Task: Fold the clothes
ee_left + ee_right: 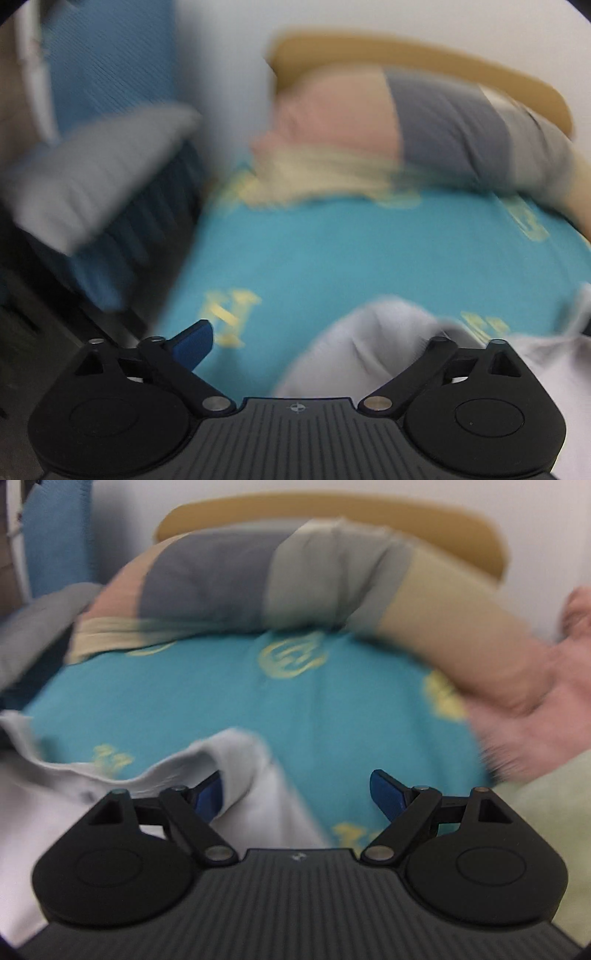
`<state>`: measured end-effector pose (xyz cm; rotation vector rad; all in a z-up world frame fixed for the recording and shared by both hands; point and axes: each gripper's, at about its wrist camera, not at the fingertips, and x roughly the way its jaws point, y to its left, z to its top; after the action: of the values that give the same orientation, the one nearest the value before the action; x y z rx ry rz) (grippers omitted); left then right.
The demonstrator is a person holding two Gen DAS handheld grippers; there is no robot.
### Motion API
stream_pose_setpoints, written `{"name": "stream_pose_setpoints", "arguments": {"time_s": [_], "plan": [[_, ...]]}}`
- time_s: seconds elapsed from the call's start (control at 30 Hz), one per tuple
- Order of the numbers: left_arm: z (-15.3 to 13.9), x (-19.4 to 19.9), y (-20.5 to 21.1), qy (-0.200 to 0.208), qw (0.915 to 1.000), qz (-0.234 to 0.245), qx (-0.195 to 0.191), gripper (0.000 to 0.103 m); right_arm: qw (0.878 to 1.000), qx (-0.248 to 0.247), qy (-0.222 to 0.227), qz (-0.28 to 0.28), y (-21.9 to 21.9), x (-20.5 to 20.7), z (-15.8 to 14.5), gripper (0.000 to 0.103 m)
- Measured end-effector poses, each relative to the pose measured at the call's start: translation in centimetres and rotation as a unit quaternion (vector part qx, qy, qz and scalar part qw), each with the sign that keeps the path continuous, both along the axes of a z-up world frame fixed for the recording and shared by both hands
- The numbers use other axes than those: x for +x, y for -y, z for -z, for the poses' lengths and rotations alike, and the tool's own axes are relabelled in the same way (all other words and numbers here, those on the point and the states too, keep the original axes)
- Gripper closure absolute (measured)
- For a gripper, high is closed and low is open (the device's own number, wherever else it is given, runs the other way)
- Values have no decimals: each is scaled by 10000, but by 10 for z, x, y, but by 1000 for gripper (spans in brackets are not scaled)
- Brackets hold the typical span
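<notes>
Both views are motion-blurred. A white garment (373, 339) lies on a teal bedsheet (351, 254) with yellow prints. In the left wrist view my left gripper (314, 343) is open; its left blue pad (194, 345) shows and the right one is hidden by the white cloth bunched between the fingers. In the right wrist view the white garment (243, 775) lies at lower left, draped over the left blue pad (208, 797). My right gripper (295, 797) is open, its right pad (386, 794) over bare sheet (236, 690).
A colour-block blanket (295, 576) in pink, grey and tan is heaped at the head of the bed, before a wooden headboard (332, 509). A grey cloth (96, 177) and blue fabric hang at left. Pink cloth (546, 709) and pale green cloth (554, 823) lie at right.
</notes>
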<state>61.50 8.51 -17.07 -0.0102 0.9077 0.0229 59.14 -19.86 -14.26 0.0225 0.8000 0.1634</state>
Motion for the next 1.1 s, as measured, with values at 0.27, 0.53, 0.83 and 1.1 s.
{"name": "stream_pose_setpoints", "arguments": {"time_s": [0.27, 0.53, 0.83, 1.1], "plan": [[-59, -62, 1, 566, 9977, 170, -327, 0, 9965, 793, 210, -141, -15, -64, -54, 18], [-129, -223, 17, 1505, 9881, 118, -284, 0, 9889, 967, 1126, 47, -20, -218, -115, 18], [-177, -422, 31, 1591, 9866, 291, -195, 0, 9793, 1124, 1644, 366, -2, -394, -163, 18], [-173, -503, 15, 1430, 9892, 48, -311, 0, 9773, 1089, 1778, 362, 16, -472, -147, 18]]}}
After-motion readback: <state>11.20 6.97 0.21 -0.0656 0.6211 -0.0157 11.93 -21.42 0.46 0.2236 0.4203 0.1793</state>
